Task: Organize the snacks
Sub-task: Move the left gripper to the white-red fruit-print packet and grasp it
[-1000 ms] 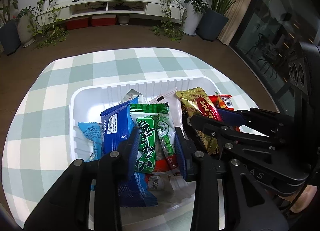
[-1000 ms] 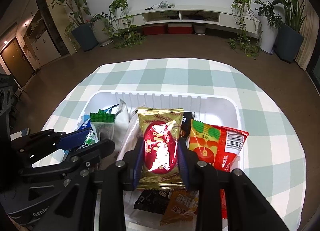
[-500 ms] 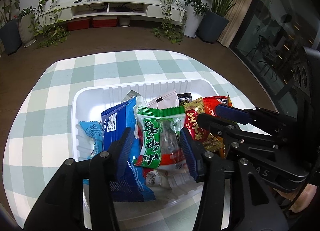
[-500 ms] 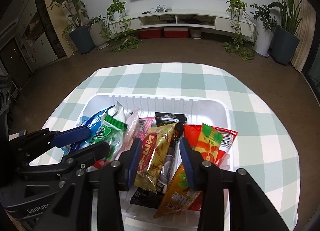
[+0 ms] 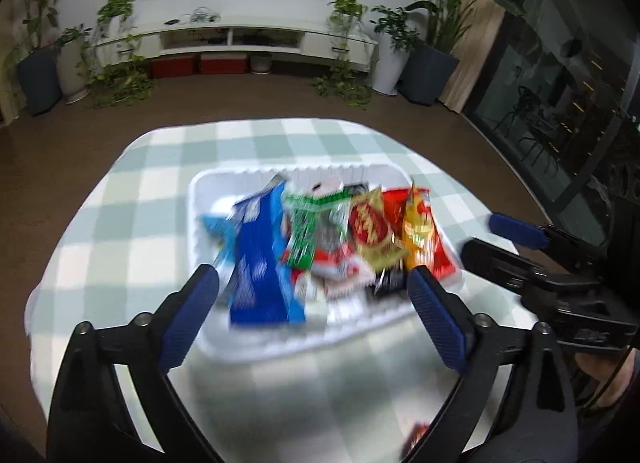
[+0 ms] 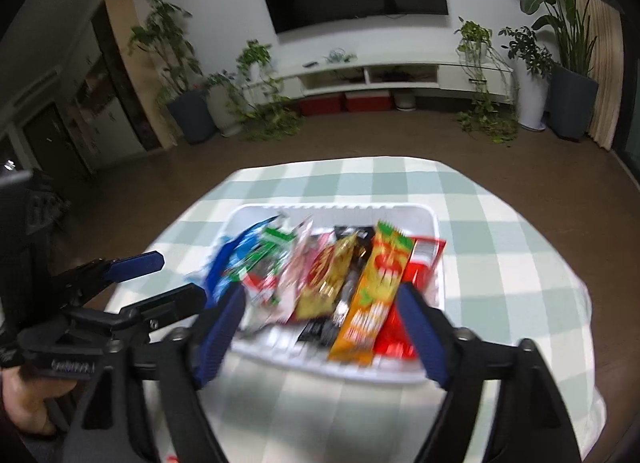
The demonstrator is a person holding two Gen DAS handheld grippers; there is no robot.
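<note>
Round worktop with a green-and-white checked cloth (image 5: 168, 199) sits on brown floor; white TV console (image 5: 240, 39) at 12 o'clock. White plastic tray of snack packets (image 5: 208, 191) is mid-worktop. Left tool (image 5: 312, 295) and right tool (image 6: 320, 315) are opening, nothing gripped.

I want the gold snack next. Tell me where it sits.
In the left wrist view the gold packet stands in the white tray, right of centre, between the green packet and the orange packet.
</note>
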